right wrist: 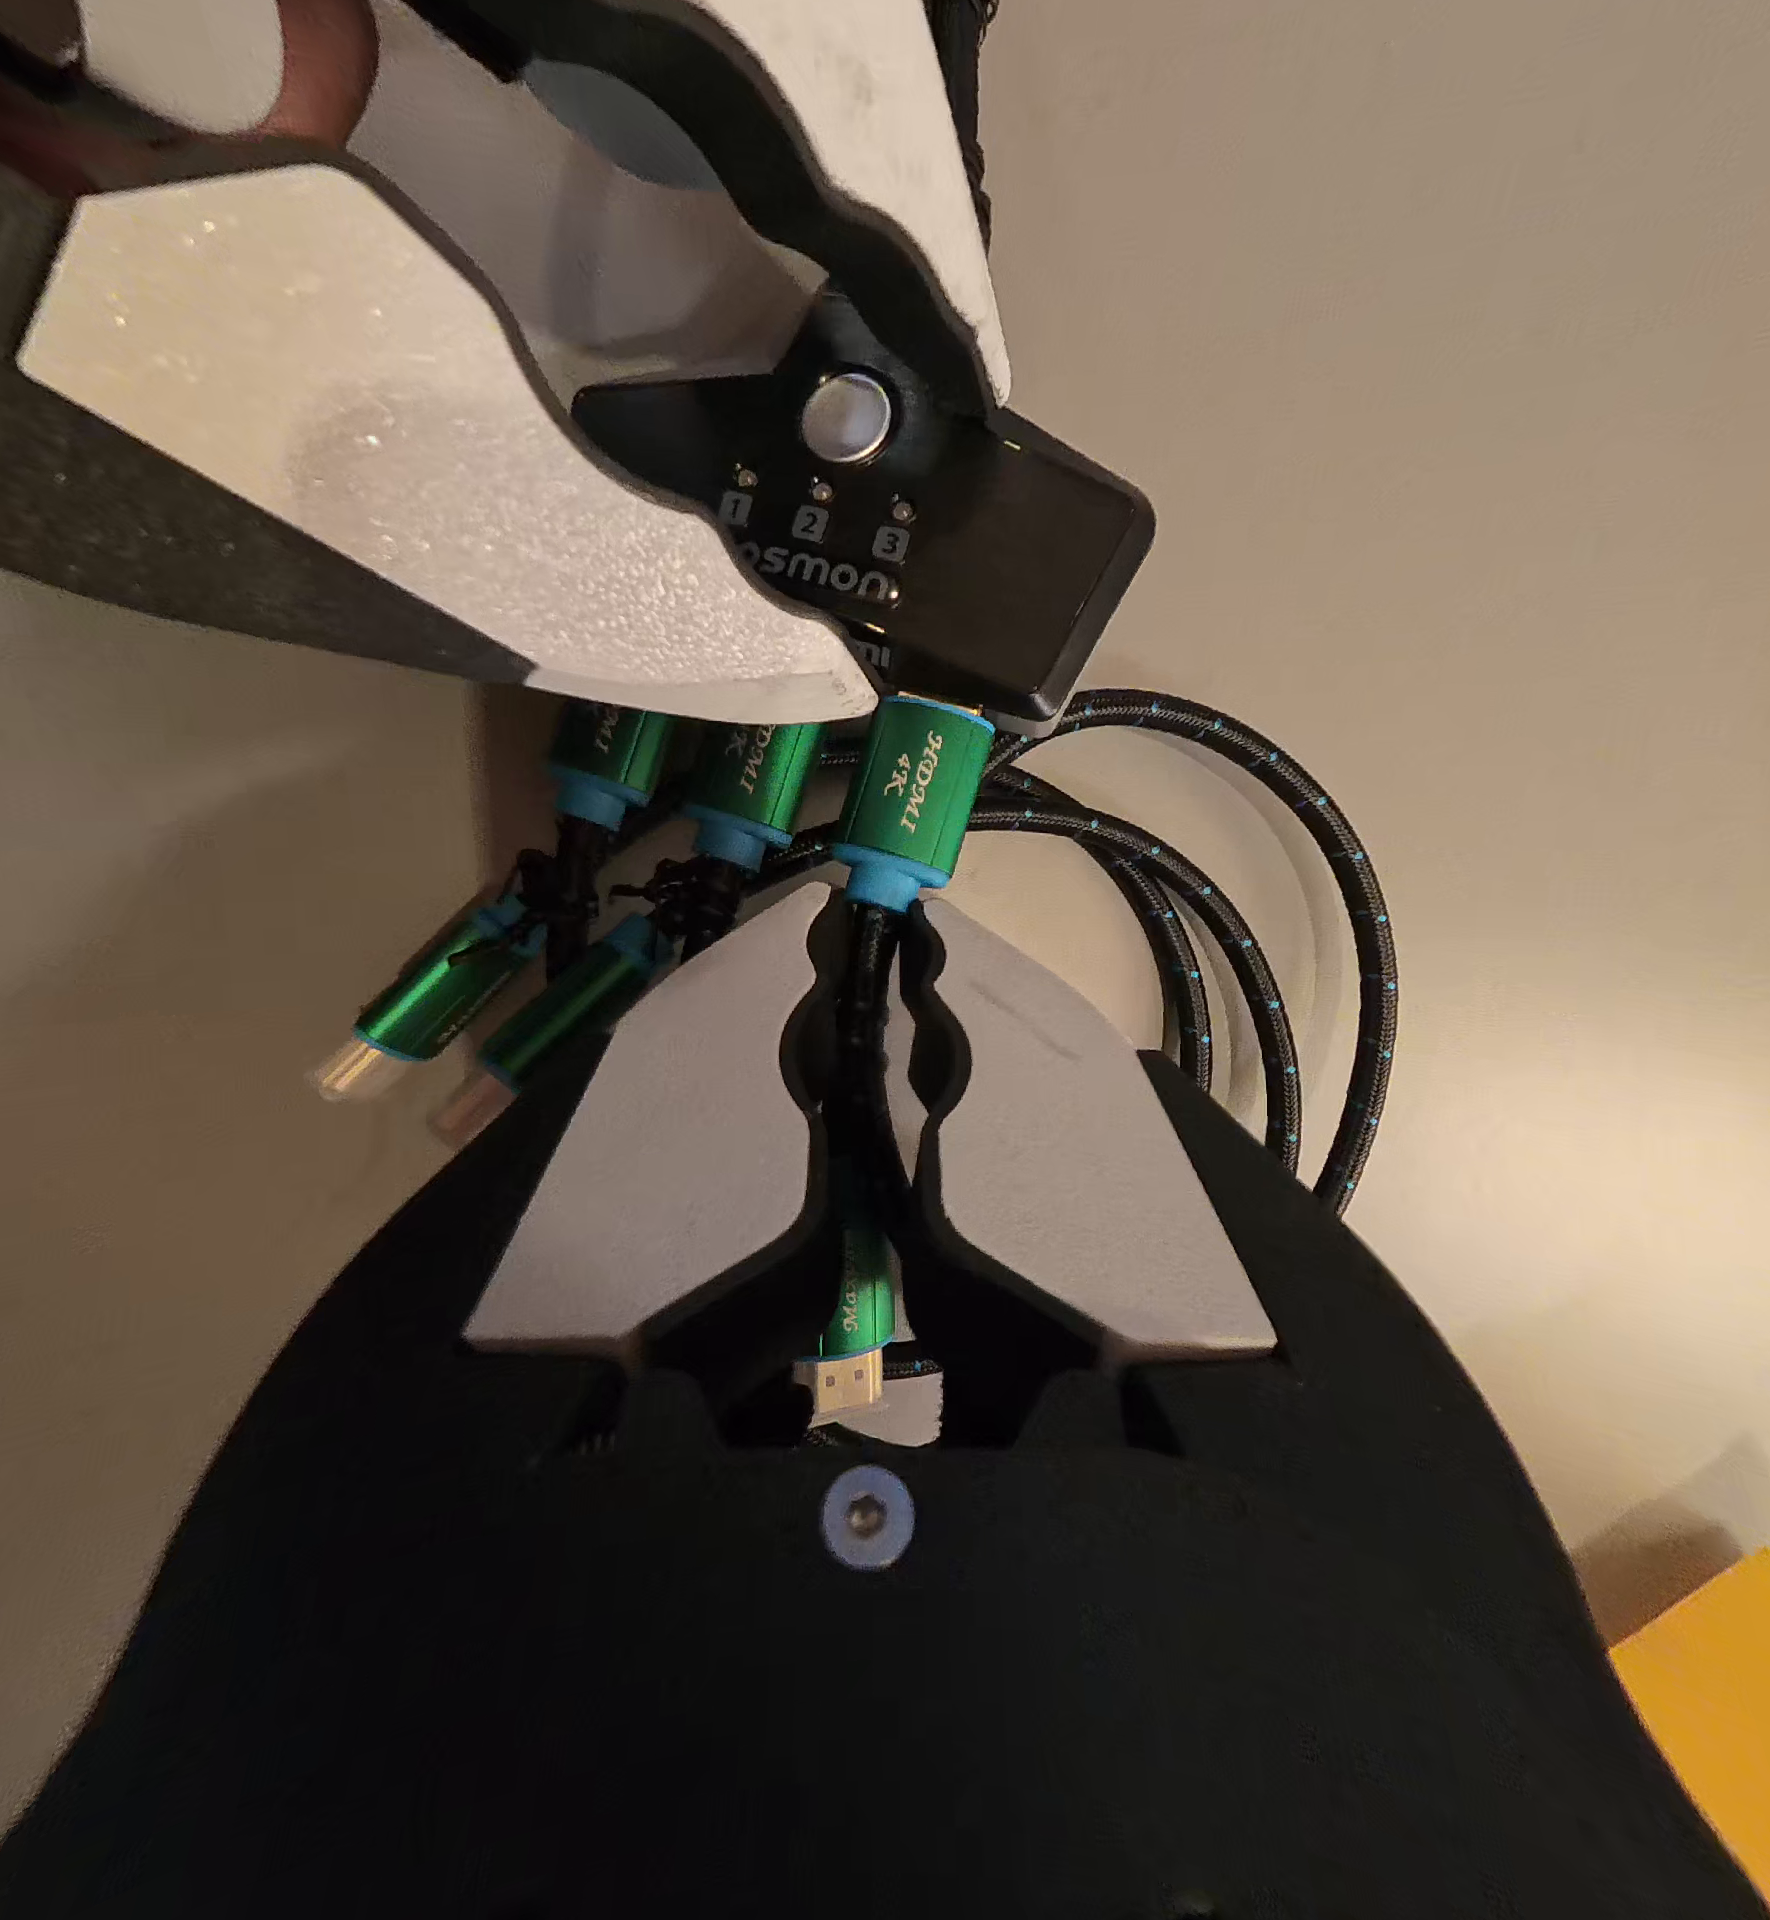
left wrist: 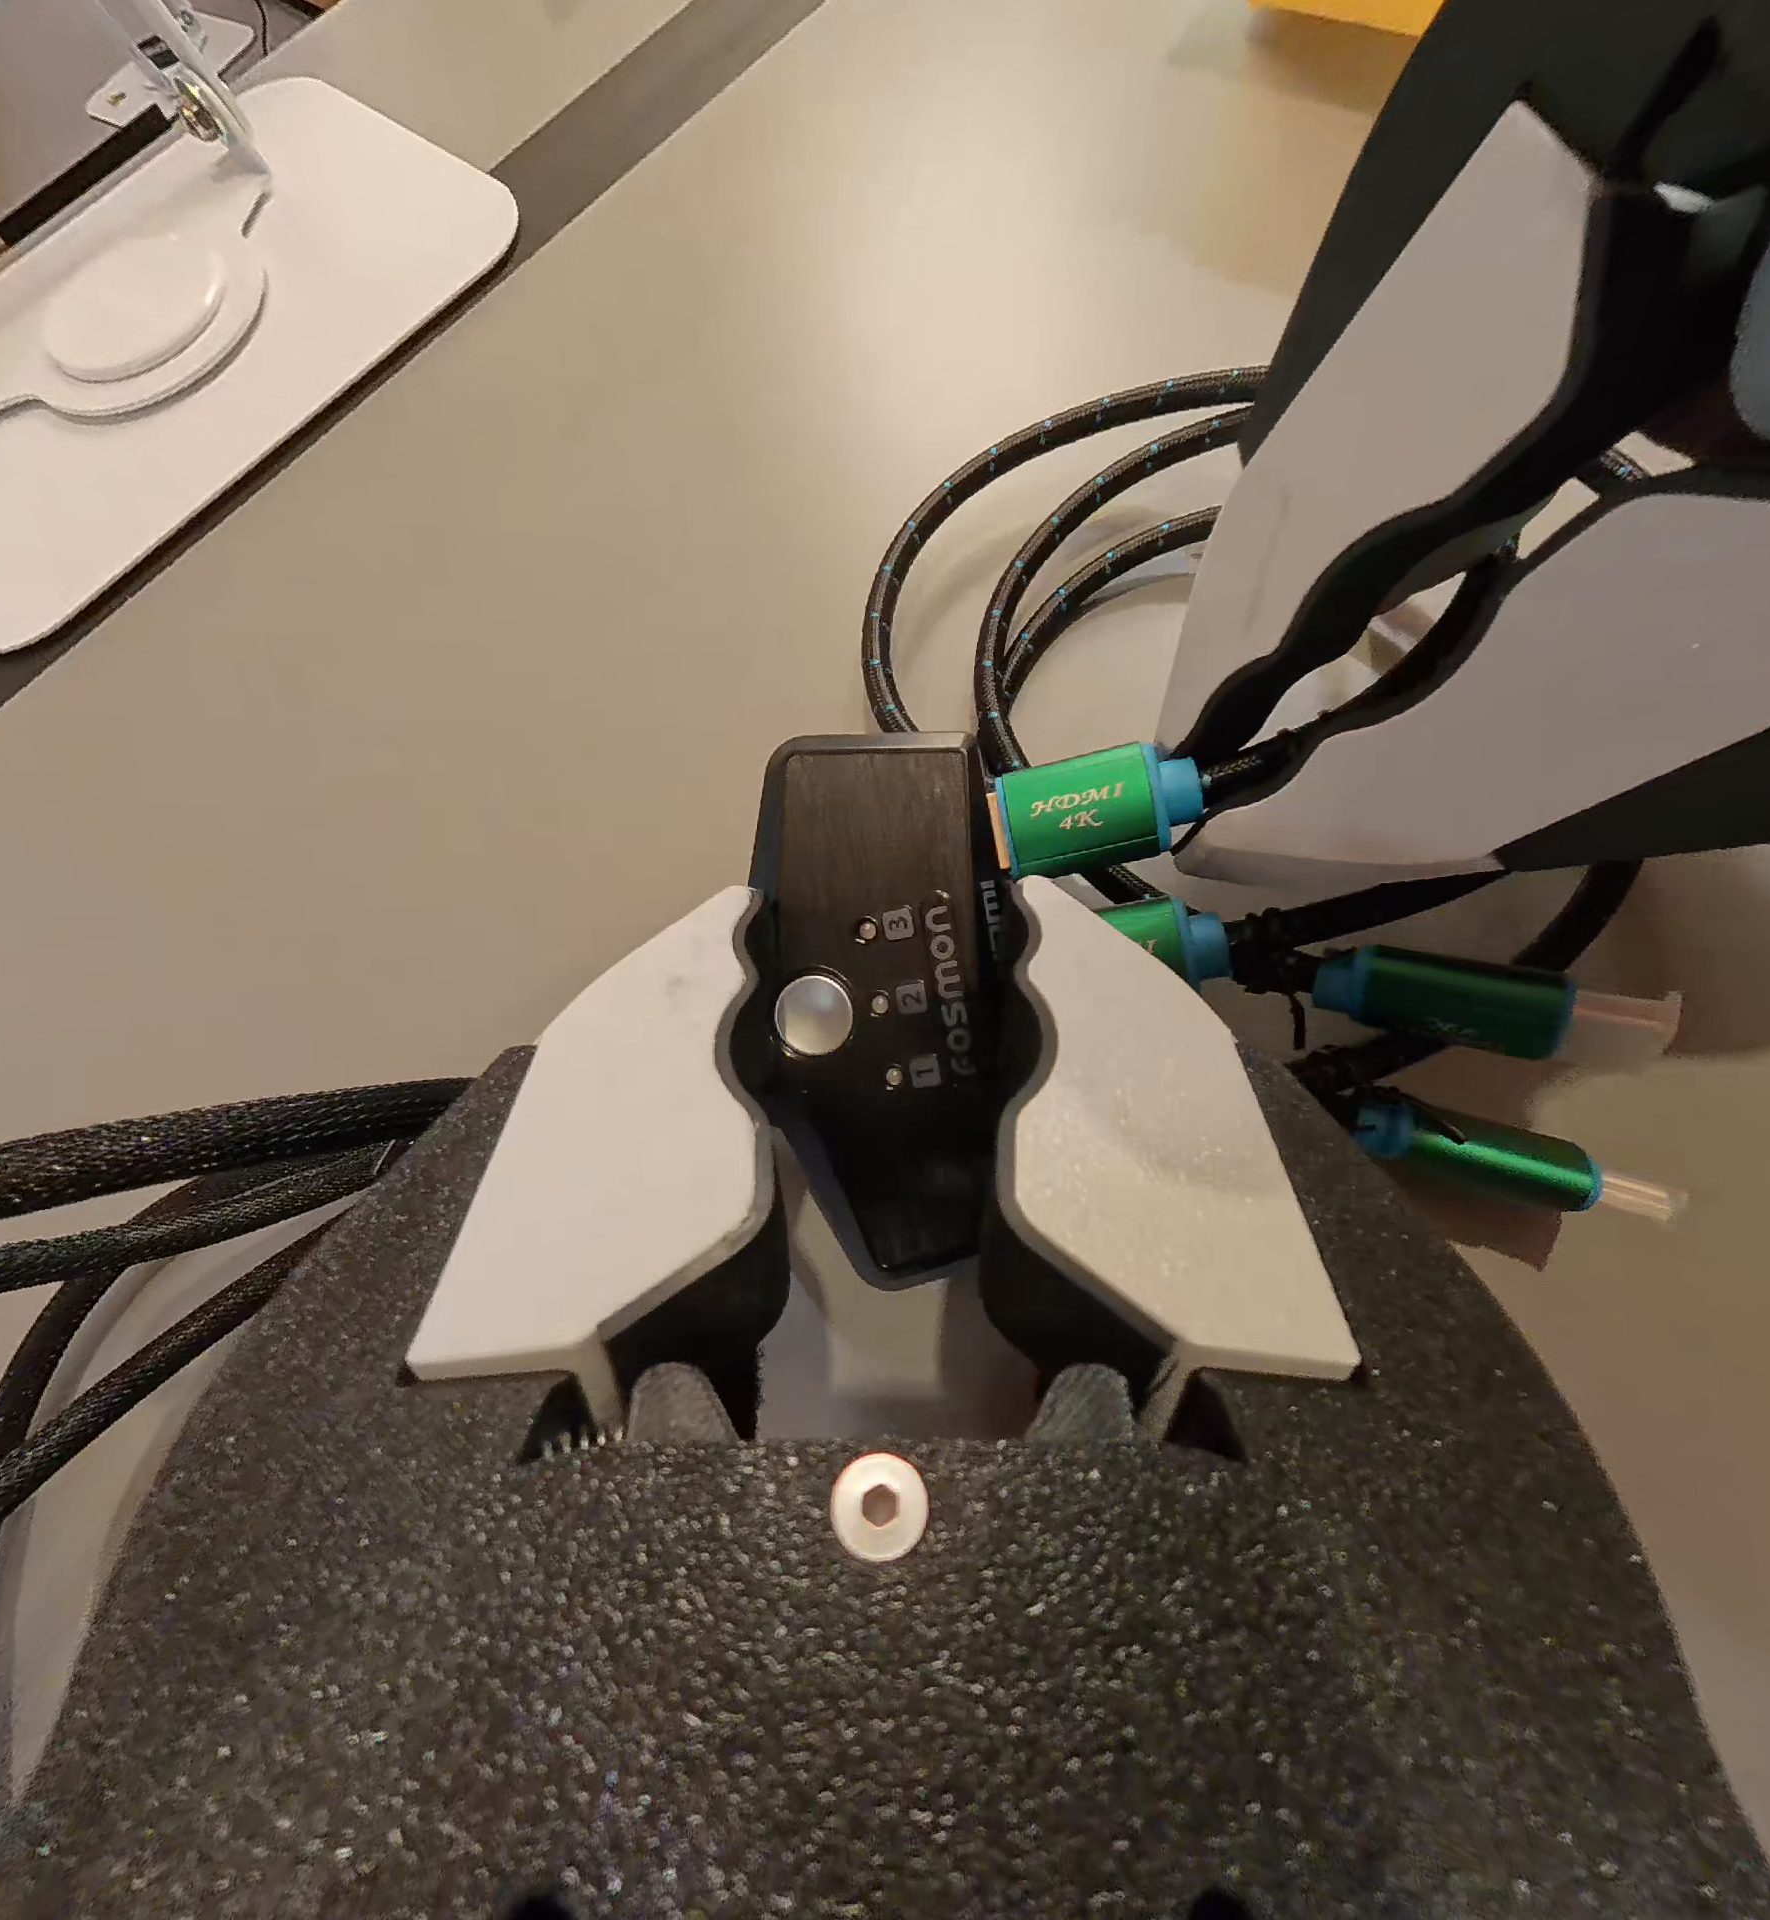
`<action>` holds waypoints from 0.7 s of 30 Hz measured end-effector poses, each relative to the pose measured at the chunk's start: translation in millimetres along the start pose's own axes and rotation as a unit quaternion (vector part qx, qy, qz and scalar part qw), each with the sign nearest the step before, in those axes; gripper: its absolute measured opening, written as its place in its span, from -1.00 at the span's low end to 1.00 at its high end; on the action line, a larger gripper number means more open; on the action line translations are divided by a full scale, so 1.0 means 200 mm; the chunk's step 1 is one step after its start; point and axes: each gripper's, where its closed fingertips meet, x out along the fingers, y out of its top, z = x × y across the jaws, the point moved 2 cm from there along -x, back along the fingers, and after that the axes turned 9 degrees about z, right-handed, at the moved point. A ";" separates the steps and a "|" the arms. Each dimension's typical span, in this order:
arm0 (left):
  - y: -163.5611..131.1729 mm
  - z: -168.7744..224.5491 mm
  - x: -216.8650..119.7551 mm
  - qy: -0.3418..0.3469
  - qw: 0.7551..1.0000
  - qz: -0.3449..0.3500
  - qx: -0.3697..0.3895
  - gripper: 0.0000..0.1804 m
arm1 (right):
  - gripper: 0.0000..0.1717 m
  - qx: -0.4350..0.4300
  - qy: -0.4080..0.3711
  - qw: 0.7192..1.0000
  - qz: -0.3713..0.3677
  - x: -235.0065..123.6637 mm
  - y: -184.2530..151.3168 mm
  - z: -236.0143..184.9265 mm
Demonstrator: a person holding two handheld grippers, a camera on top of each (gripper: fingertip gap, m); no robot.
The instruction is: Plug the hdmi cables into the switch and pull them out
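My left gripper [left wrist: 881,914] is shut on a black switch box [left wrist: 865,831] with a round silver button, its pads pressing on both long sides. The right wrist view shows the same grip on the box [right wrist: 1006,561]. My right gripper [right wrist: 876,914] is shut on a black braided cable [right wrist: 865,997] just behind its green plug [right wrist: 912,795]. That plug's gold tip sits at the box's side port, as the left wrist view [left wrist: 1078,816] also shows. Two more green plugs [right wrist: 751,769] sit side by side at the same side of the box.
Loose green plugs with clear caps [left wrist: 1442,1003] and coils of braided cable [left wrist: 964,582] lie on the beige table to the right. More black cables [left wrist: 133,1153] run off left. A white monitor stand base [left wrist: 216,343] stands far left. A yellow object [right wrist: 1754,1714] lies near the right gripper.
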 end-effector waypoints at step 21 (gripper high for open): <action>0.44 -0.18 -0.43 -0.259 0.962 -0.054 0.059 -0.46 | -0.89 -0.340 -0.090 0.935 0.040 -0.14 0.09 0.09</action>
